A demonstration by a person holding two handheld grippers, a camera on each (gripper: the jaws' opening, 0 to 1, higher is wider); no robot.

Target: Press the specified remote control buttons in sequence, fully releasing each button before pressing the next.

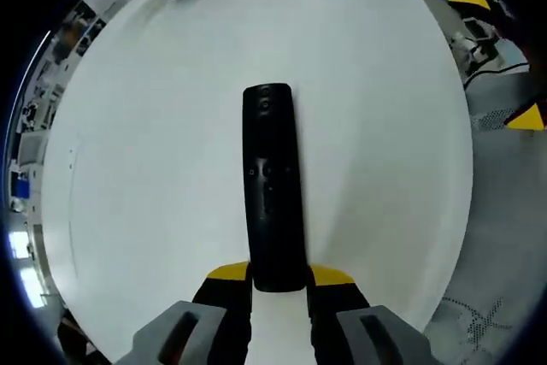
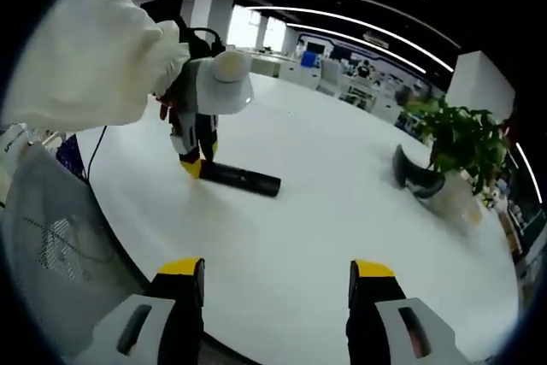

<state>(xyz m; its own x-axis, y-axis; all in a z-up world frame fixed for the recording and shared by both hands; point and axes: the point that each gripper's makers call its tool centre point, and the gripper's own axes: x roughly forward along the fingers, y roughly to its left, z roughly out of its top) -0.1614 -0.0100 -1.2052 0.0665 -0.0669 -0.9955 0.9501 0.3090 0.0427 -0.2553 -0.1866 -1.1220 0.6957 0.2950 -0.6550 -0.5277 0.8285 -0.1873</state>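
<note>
Remote (image 1: pixel 272 185) on white table (image 1: pixel 154 168), near end clamped by left fingers (image 1: pixel 231 273), right fingers (image 2: pixel 367 269) spread apart.

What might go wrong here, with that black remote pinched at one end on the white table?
The left gripper holds the remote only by its near end, so a press at the far buttons might tip or twist it. The right gripper hangs open, well away from it, at the table edge; a long reach could miss the intended button.
</note>
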